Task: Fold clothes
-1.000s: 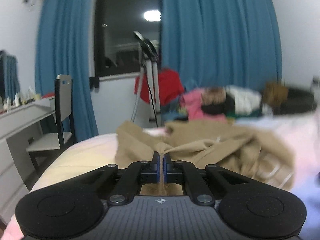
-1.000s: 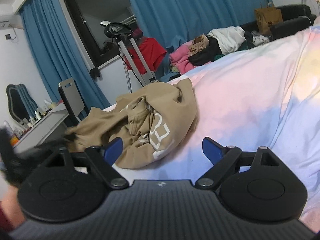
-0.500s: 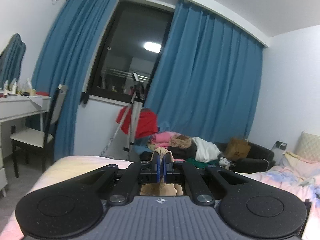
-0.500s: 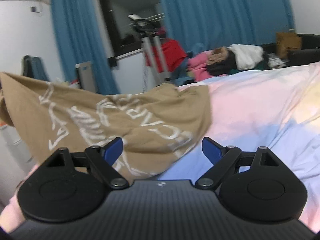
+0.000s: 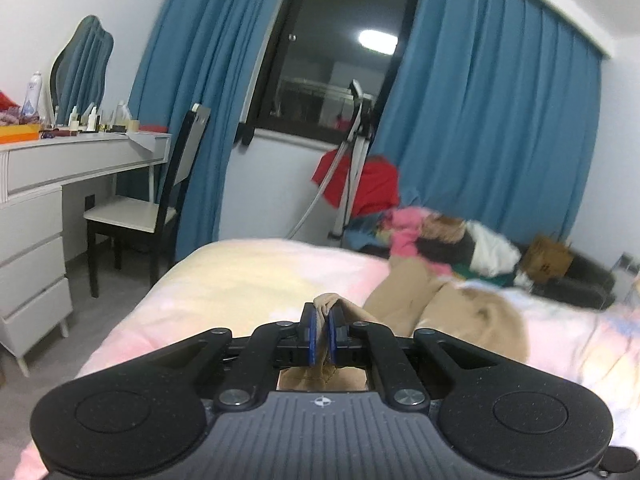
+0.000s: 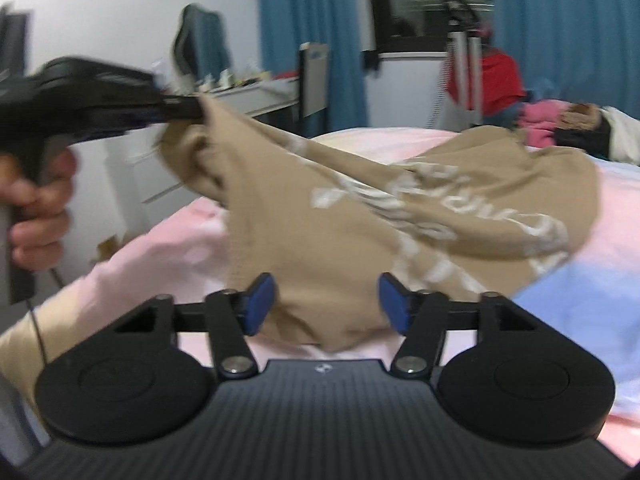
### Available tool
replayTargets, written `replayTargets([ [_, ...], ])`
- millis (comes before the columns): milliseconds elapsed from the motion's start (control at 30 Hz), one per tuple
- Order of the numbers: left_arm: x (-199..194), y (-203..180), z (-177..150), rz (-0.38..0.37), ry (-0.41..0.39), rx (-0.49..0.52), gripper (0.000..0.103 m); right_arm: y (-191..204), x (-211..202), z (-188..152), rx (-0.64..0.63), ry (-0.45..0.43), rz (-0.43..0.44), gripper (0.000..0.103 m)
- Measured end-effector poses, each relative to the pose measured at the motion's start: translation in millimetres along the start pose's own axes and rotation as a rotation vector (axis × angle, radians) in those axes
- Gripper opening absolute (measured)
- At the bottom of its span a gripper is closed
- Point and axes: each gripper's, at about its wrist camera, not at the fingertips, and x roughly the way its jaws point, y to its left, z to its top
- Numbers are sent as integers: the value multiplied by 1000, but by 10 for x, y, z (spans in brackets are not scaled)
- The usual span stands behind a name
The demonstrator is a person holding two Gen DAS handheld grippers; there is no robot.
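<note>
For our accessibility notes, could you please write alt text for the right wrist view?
A tan printed garment hangs over a pastel bed, pinched by the left hand-held gripper, its lower edge between the closing, not yet touching right hand-held gripper.

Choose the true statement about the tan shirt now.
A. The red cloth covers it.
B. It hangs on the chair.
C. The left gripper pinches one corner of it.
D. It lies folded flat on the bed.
C: the left gripper is shut on a fold of the shirt, holding that corner raised above the bed.
</note>
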Motion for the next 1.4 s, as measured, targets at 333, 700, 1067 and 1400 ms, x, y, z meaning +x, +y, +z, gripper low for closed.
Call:
replayTargets([
  [333,486,192,-35,59,61,-6,7,593,-34,-80,-292,-159,2,45],
  [700,482,163,-60,52,85,10,7,475,317,-116,-258,-14,-66,26],
  [1067,327,36,-108,-27,88,96,7,260,-144,217,-157,-199,-199,14],
  [1400,217,-298,-236,-405,176,102,7,-570,-495,341,211,-211,-294,14],
])
